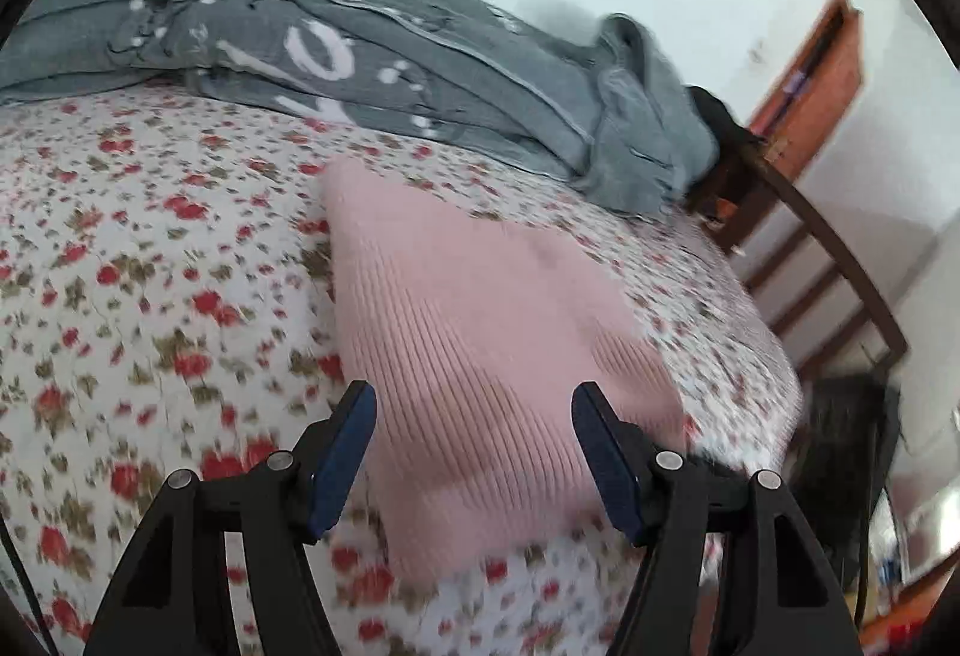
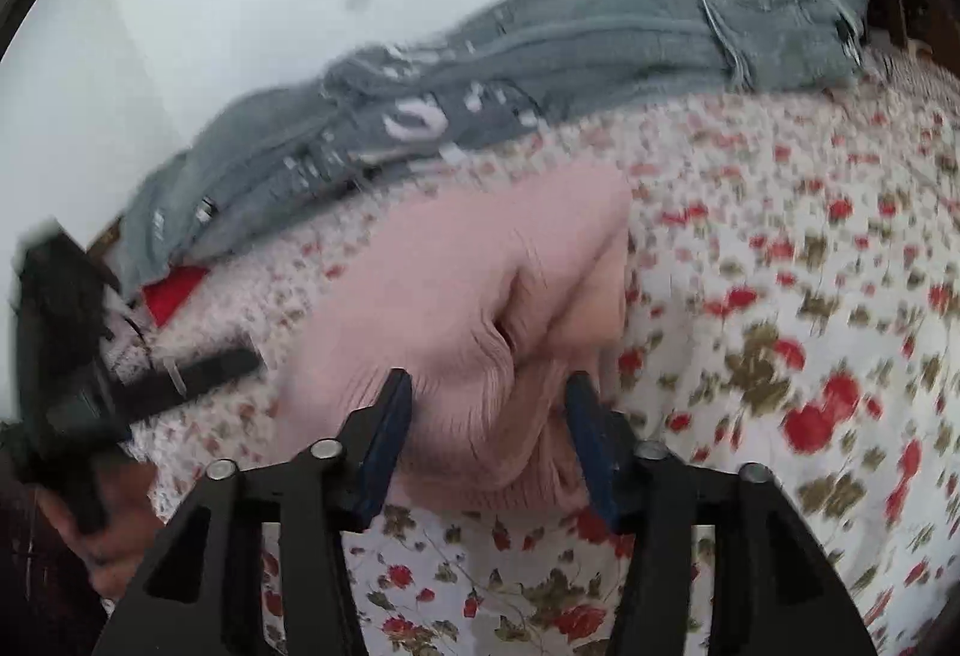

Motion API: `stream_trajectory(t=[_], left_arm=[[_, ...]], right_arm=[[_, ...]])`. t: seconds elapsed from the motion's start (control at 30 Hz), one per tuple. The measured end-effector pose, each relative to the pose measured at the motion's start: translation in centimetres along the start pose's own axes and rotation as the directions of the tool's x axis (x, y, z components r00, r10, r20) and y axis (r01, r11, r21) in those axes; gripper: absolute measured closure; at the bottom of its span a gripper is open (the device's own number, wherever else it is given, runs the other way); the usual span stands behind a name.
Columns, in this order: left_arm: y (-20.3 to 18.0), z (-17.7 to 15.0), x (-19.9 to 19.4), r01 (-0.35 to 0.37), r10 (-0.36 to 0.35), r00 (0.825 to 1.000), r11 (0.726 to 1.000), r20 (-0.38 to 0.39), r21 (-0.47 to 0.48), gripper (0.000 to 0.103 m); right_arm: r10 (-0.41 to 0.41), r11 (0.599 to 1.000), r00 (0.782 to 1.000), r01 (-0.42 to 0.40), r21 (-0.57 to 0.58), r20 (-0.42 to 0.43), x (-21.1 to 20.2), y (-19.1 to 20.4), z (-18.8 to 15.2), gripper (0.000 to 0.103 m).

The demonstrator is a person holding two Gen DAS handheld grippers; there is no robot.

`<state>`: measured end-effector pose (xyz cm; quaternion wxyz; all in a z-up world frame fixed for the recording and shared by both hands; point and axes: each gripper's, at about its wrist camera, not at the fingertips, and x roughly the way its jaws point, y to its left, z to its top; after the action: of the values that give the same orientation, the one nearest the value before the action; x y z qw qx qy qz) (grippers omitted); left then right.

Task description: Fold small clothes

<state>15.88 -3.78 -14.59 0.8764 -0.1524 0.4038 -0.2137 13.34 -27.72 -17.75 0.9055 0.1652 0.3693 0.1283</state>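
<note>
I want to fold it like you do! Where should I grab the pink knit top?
Probably by the near hem of the pink knit top, coming in from the bed's front edge. It lies flat on the floral sheet, and that bunched edge already sits between the right gripper fingers.

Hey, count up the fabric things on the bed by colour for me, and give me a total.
Pink: 1, the ribbed garment, bunched between the right gripper jaws
Grey: 1, the blanket with white print heaped at the far edge
Floral white and red: 1, the bedsheet underneath
Red: 1, a small scrap beside the blanket, too hidden to identify
Total: 4
</note>
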Motion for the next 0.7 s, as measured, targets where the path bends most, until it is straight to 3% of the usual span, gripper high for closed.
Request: stream_trajectory(t=[0.03,0.07,0.13,0.23,0.3,0.37,0.47,0.57,0.7], left_arm=[[0.0,0.2,1.3,-0.048,0.048,0.998,0.999,-0.041,0.002,0.037],[0.0,-0.2,3.2,-0.100,0.102,0.987,0.995,-0.125,0.019,0.037],[0.2,-2.0,6.1,-0.088,0.099,0.958,0.995,-0.268,0.054,0.034],[0.6,-3.1,5.2,-0.058,0.066,0.976,0.997,-0.207,0.040,0.034],[0.4,-3.0,4.6,-0.062,0.068,0.978,0.997,-0.199,0.036,0.036],[0.0,-3.1,3.7,-0.059,0.067,0.980,0.997,-0.185,0.047,0.036],[-0.5,-3.8,3.0,-0.108,0.127,0.982,0.985,-0.139,0.133,0.035],[-0.3,-4.7,4.6,-0.164,0.195,0.967,0.969,-0.165,0.182,0.034],[-0.1,-4.1,2.3,-0.116,0.137,0.982,0.981,-0.130,0.156,0.036]], right_arm=[[0.013,1.000,1.000,-0.013,-0.002,0.006,-0.2,0.0,-0.1,0.089],[0.016,1.000,0.999,-0.016,-0.013,0.036,-0.9,0.0,0.0,0.095],[0.009,1.000,0.992,-0.006,-0.020,0.124,-2.6,-0.3,0.3,0.097],[-0.019,1.000,0.995,0.019,-0.001,0.101,-2.3,-1.7,0.2,0.097],[-0.097,0.994,0.995,0.099,-0.042,0.034,0.2,-2.3,-1.1,0.098],[-0.118,0.992,0.993,0.119,-0.047,0.029,0.5,-2.4,-1.6,0.098],[-0.096,0.994,0.993,0.099,-0.043,0.063,-0.9,-2.5,-1.3,0.097],[-0.144,0.986,0.989,0.145,-0.086,0.018,0.7,-2.4,-1.7,0.094],[-0.153,0.983,0.988,0.155,-0.102,0.032,-0.7,-1.8,-1.2,0.084]])
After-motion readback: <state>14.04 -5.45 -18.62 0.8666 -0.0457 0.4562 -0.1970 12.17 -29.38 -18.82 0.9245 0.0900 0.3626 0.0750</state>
